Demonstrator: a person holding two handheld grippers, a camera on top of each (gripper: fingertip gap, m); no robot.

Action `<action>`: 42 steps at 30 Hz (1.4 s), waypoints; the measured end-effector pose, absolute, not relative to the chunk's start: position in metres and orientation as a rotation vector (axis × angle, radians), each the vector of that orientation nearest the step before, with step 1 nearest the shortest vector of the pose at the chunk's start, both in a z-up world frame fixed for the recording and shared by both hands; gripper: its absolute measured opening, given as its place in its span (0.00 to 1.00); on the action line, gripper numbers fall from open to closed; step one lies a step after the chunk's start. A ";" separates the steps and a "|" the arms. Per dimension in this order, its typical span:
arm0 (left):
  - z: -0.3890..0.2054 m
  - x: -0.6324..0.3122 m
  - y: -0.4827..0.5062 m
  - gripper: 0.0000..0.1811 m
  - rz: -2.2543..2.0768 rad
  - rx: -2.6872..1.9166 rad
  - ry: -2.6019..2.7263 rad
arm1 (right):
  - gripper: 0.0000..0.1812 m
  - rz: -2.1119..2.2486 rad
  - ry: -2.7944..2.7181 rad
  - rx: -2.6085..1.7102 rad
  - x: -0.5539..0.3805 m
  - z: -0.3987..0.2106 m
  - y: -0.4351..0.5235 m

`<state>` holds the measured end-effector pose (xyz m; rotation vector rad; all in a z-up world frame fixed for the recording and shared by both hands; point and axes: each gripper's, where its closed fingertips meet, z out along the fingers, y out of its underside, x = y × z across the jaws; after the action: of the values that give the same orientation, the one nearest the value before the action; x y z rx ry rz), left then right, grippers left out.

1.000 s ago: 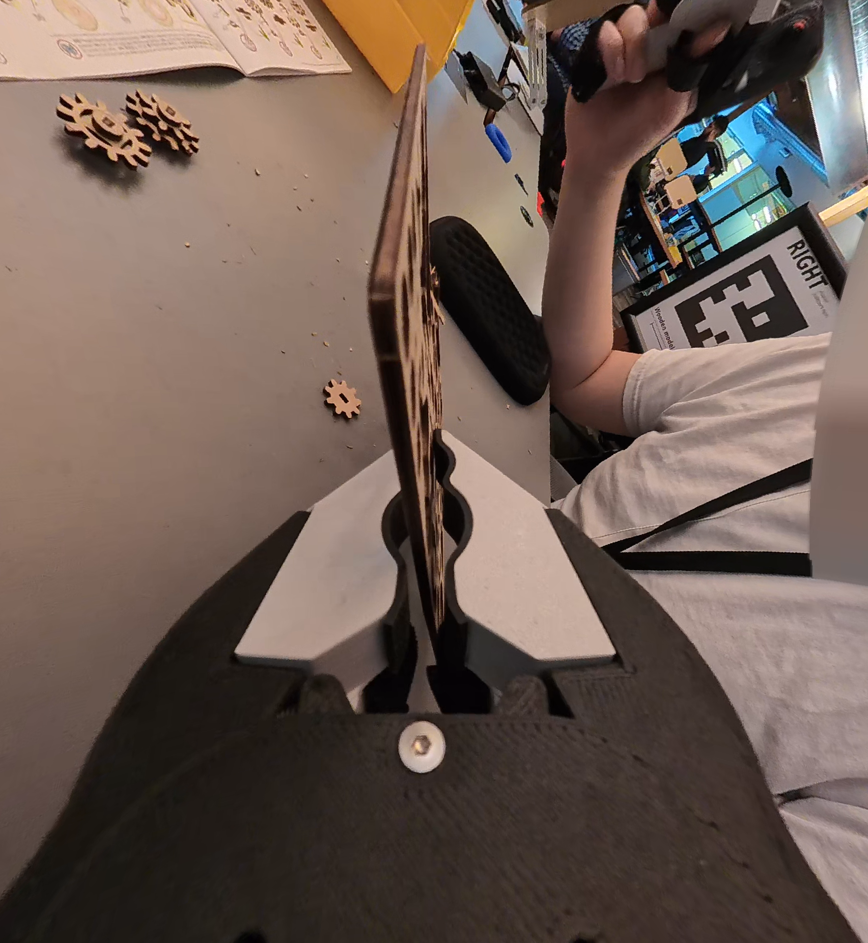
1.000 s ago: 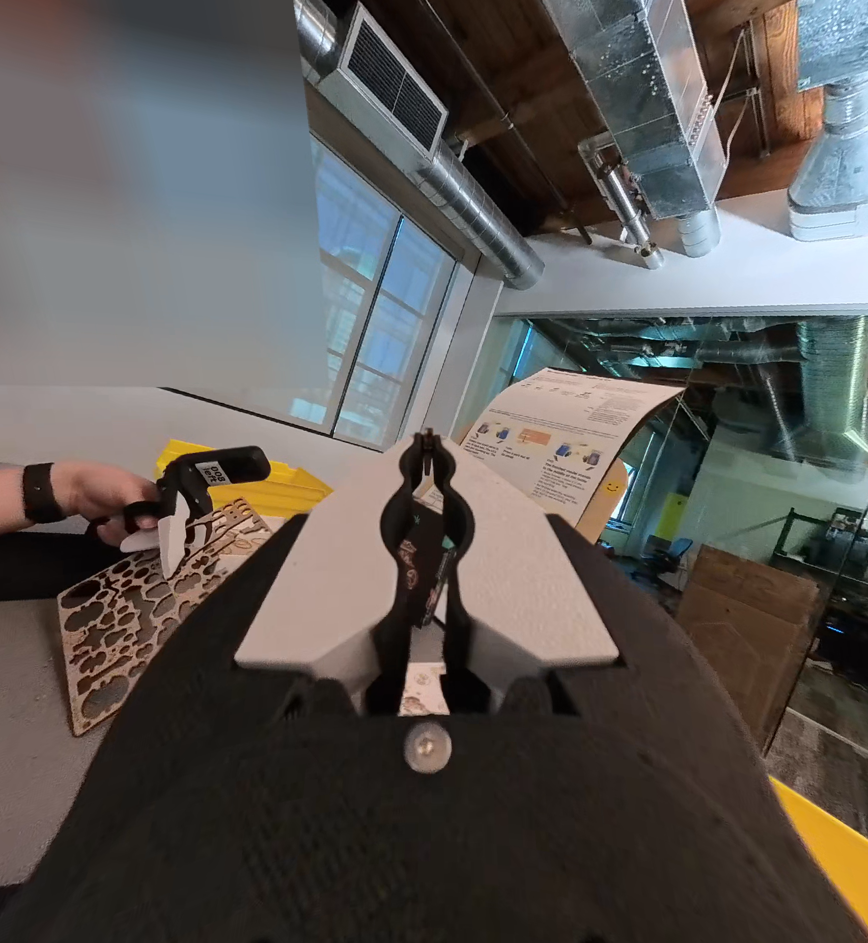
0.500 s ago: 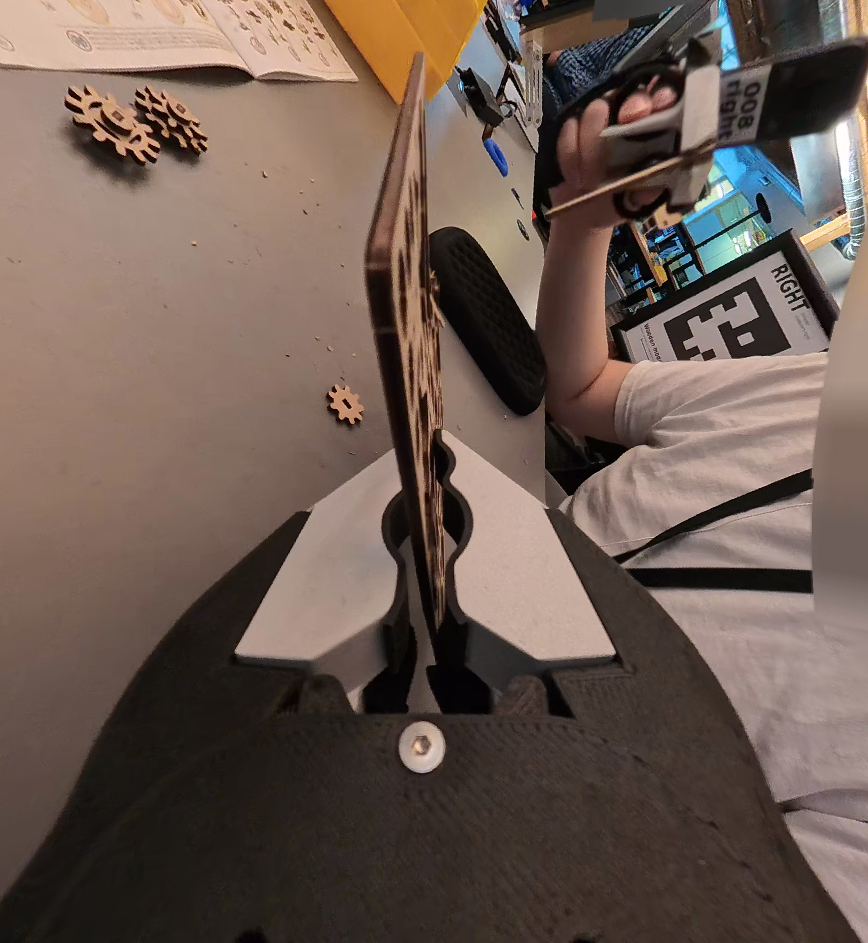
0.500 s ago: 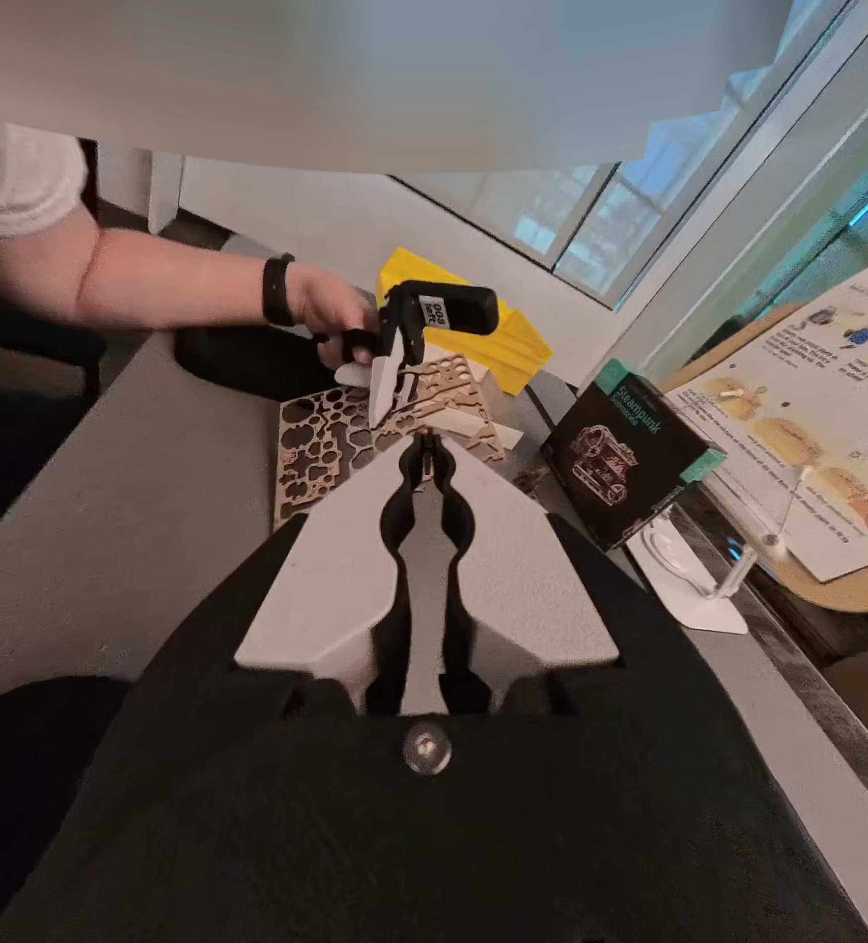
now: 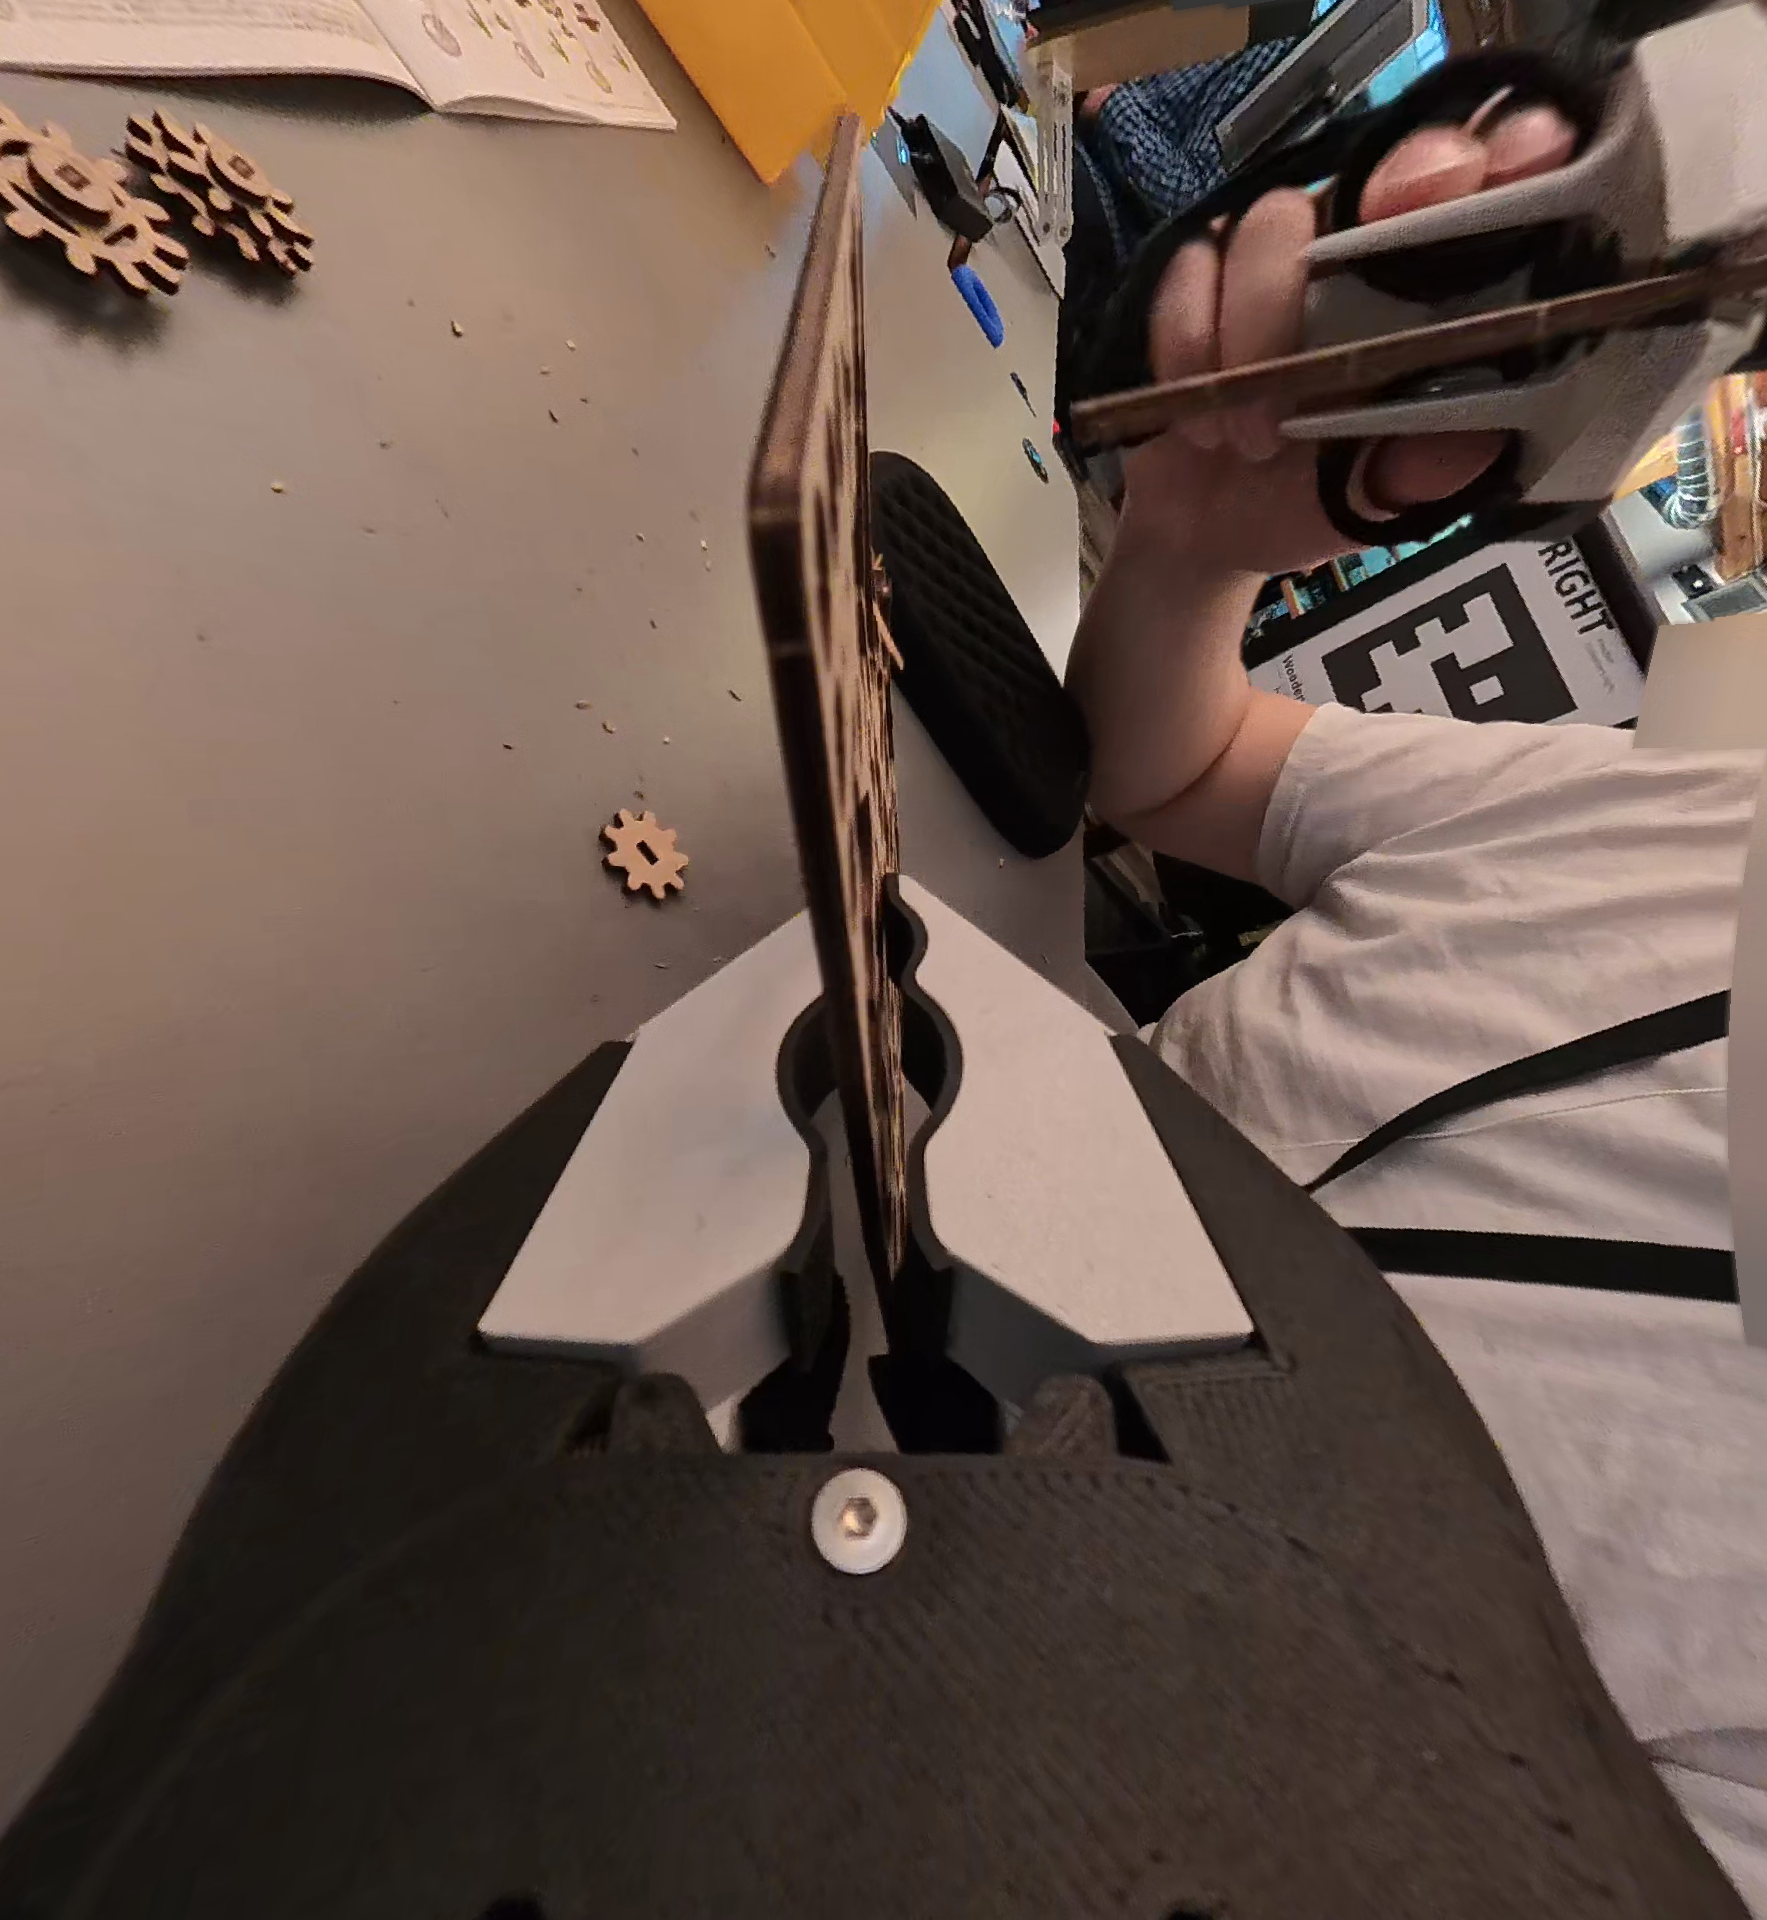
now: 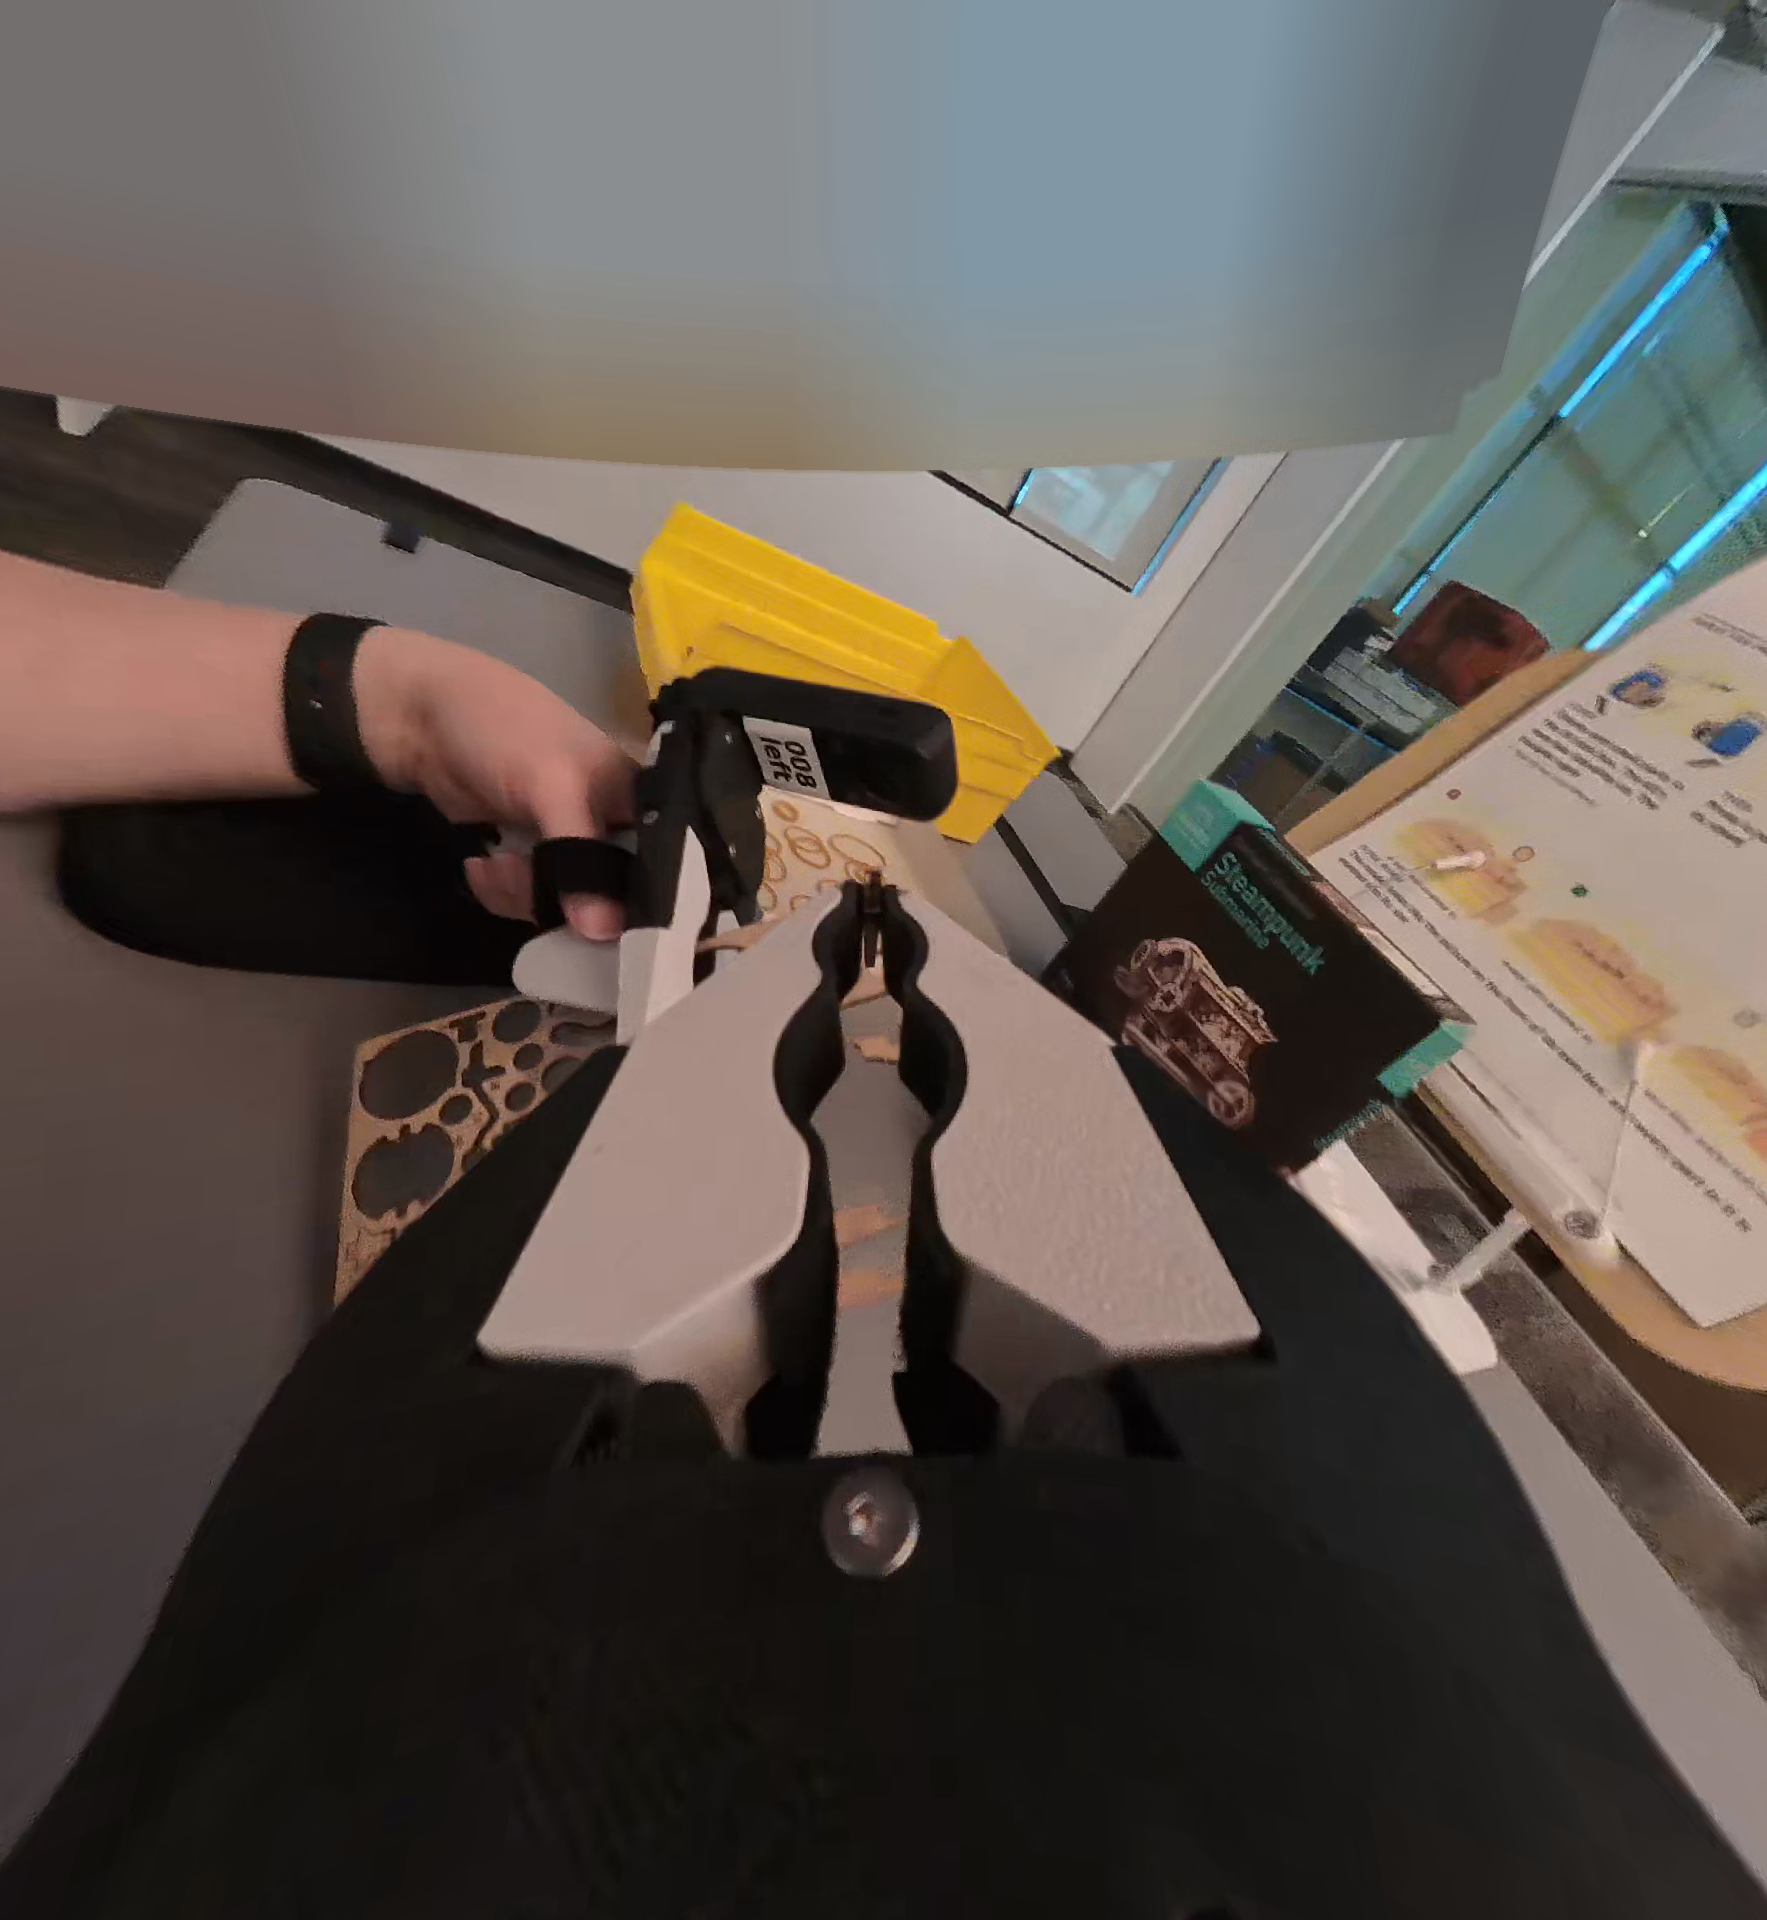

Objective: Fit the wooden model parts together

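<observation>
My left gripper (image 5: 851,914) is shut on a laser-cut wooden sheet (image 5: 822,582), which I see edge-on, standing up over the grey table (image 5: 287,727). The right wrist view shows that sheet (image 6: 432,1091) with several holes, held by the left gripper (image 6: 609,971). My right gripper (image 5: 1300,338) is shut on a thin flat wooden part (image 5: 1222,384), held in the air to the right of the sheet and apart from it. In the right wrist view only a sliver of that part (image 6: 871,925) shows at the right gripper's (image 6: 871,904) tips.
Two wooden gears (image 5: 58,192) and a small gear (image 5: 645,852) lie on the table. An instruction booklet (image 5: 339,42), a yellow bin (image 6: 806,644), a black wrist rest (image 5: 972,665), a black box (image 6: 1243,997) and an instruction board (image 6: 1637,935) stand around. The person's arm and torso are at the right.
The right gripper has swung down from pointing at the ceiling to pointing at the table and the left gripper, and has come closer to the sheet. The left gripper has barely moved.
</observation>
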<state>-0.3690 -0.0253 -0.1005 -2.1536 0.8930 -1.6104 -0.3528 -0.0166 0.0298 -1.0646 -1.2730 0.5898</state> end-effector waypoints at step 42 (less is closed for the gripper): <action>-0.092 -0.362 -0.033 0.00 -1.575 -2.093 0.966 | 0.01 0.359 -1.708 -1.273 -0.383 0.012 -0.001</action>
<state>-0.3623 -0.0327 -0.0918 -2.0935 0.9655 -1.5746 -0.3830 -0.0013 0.0116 -1.2728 -1.7085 0.3586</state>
